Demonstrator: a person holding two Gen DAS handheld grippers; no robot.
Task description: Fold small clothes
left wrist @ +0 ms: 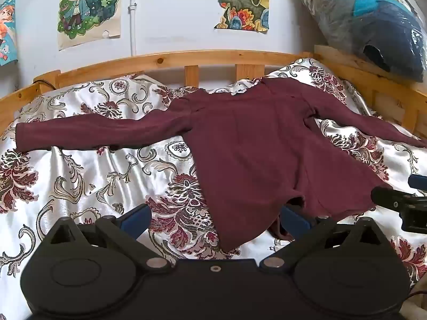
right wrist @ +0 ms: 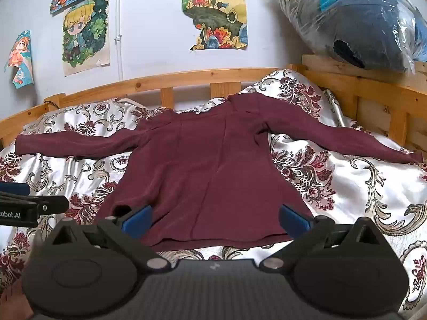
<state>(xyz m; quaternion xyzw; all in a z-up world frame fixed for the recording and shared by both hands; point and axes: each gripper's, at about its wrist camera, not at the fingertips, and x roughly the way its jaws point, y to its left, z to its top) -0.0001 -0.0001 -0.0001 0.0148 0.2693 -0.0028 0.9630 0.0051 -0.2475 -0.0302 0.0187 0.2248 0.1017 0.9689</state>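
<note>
Maroon top (right wrist: 210, 165) lies flat on the patterned bedspread (right wrist: 360, 186) with both sleeves stretched out sideways, its hem nearest the two grippers, the left gripper (left wrist: 216, 218) and the right gripper (right wrist: 214, 220) each spread wide just above that hem, pinching nothing.

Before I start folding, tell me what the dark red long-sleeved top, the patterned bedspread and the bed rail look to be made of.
Dark red long-sleeved top: soft matte knit, probably cotton or a blend; it drapes limply and shows no shine.
Patterned bedspread: glossy satin-like fabric; bright highlights along its wrinkles.
Bed rail: light wood, likely pine; visible knots, light sheen.
</note>
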